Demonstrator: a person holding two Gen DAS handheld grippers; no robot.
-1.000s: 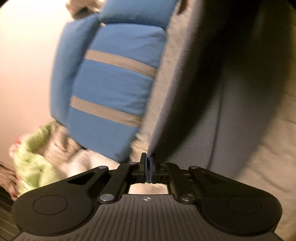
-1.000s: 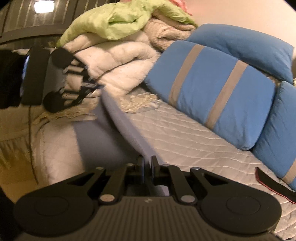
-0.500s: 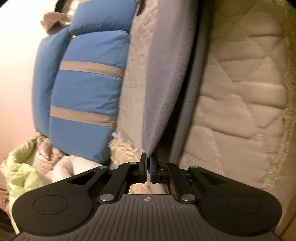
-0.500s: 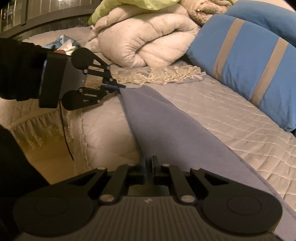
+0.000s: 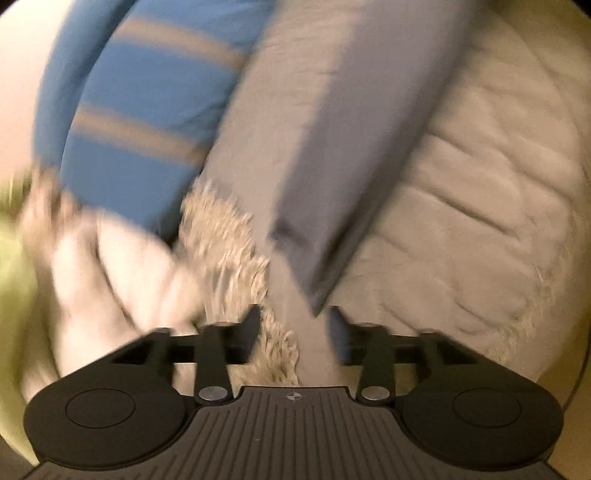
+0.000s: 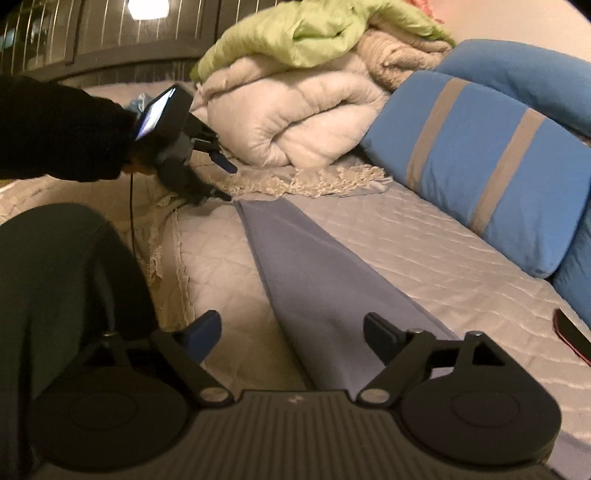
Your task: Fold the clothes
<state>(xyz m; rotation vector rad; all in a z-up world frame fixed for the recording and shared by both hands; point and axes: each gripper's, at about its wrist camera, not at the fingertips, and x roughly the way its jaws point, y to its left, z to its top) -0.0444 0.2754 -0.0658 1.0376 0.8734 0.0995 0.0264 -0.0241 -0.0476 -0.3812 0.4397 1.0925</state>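
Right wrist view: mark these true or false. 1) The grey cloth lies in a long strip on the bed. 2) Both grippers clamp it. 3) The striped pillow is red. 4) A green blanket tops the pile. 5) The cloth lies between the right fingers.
1) True: the grey cloth lies flat on the bed.
2) False: the left gripper and right gripper are opening, pads clear of it.
3) False: the striped pillow is blue.
4) True: the green blanket is on top.
5) True.
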